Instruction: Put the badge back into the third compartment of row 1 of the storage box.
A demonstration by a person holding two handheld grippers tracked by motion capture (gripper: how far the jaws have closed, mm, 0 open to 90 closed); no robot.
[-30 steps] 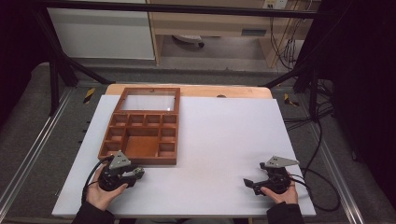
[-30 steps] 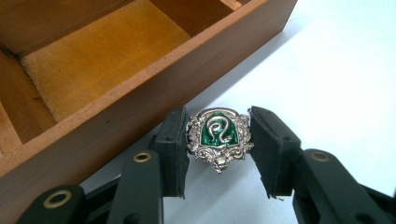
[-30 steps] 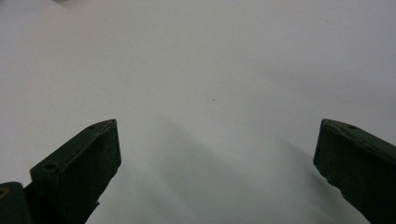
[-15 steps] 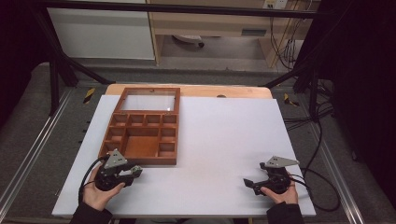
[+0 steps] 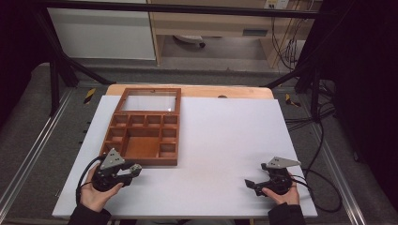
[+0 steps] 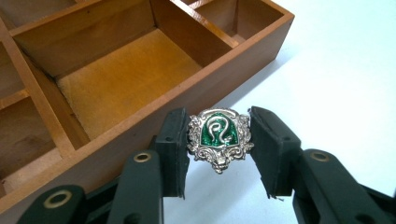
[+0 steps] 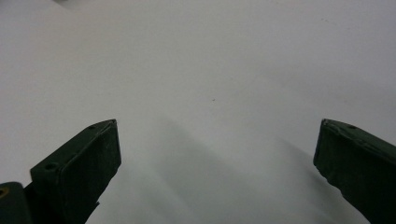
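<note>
Green-and-silver crest badge [image 6: 218, 138] sits pinched between the jaws of the left gripper [image 6: 218, 149], and what a clean hold; a black pad presses on each side of it, the enamel face with its silver snake turned up toward the camera; the badge hangs just off the white surface [image 5: 220, 140], right beside the near wall of the wooden compartment box [image 6: 140, 93]; in the left gripper view the big middle compartment lies just past that wall, bare felt showing on its floor, with smaller cells running off to the left and far right.

Over to the high view; the left gripper [image 5: 133, 169] is at the near left of the surface, held in the person's left hand [image 5: 96, 194], its tips pointing right, just short of the box's near right corner; the box [image 5: 145, 133] stands open, its glass-paned lid [image 5: 149, 102] laid back on the far side, a row of small cells along the far edge and down both sides.

Right gripper [image 5: 250, 183] is well apart from all that, at the near right of the surface, in the person's right hand [image 5: 281, 192], tips pointing left; its own view shows the two jaws spread wide with nothing but white surface between them [image 7: 215, 154]; a cable [image 5: 324, 187] loops away off the right edge.
</note>
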